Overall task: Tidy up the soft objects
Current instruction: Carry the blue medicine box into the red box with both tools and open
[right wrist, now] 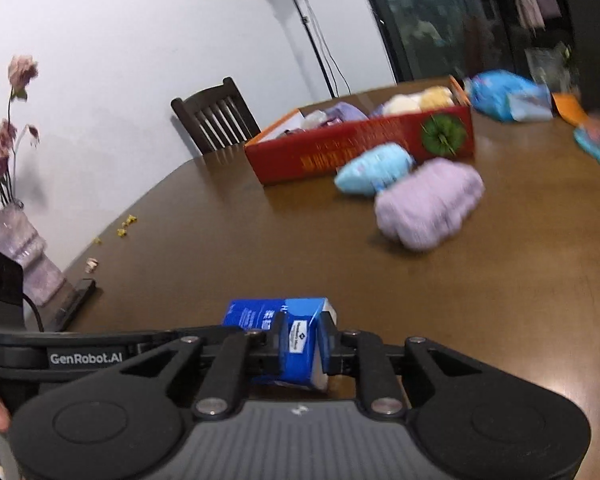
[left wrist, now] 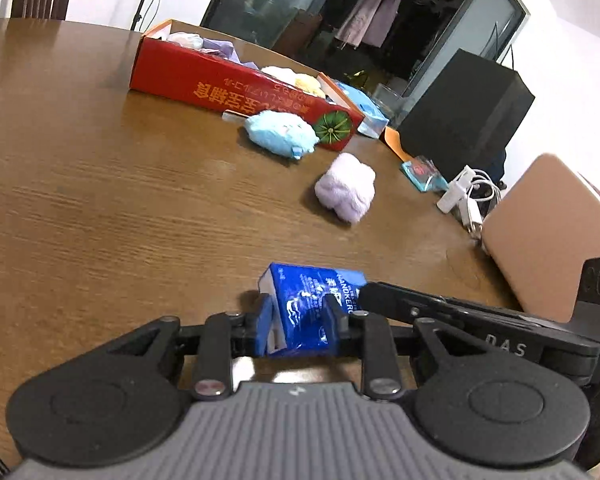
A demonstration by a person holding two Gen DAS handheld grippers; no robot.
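Note:
A blue handkerchief tissue pack [left wrist: 308, 312] sits low over the wooden table [left wrist: 100, 184]. My left gripper [left wrist: 302, 318] is shut on one end of it. My right gripper [right wrist: 302, 344] is shut on the same pack [right wrist: 296, 340] from the other side. A light blue plush [left wrist: 280, 134] lies against the red box [left wrist: 220, 84], which holds several soft items. A lilac plush [left wrist: 346, 186] lies apart on the table. In the right wrist view the light blue plush [right wrist: 374, 168], lilac plush [right wrist: 428, 200] and red box [right wrist: 360, 148] lie ahead.
A black box [left wrist: 464, 116], white cables [left wrist: 468, 196], a small blue packet [left wrist: 422, 174] and a tan case [left wrist: 552, 232] crowd the right side. A blue bag [right wrist: 508, 96] lies behind the red box. A vase of flowers [right wrist: 20, 248] and a chair [right wrist: 216, 120] stand at the left.

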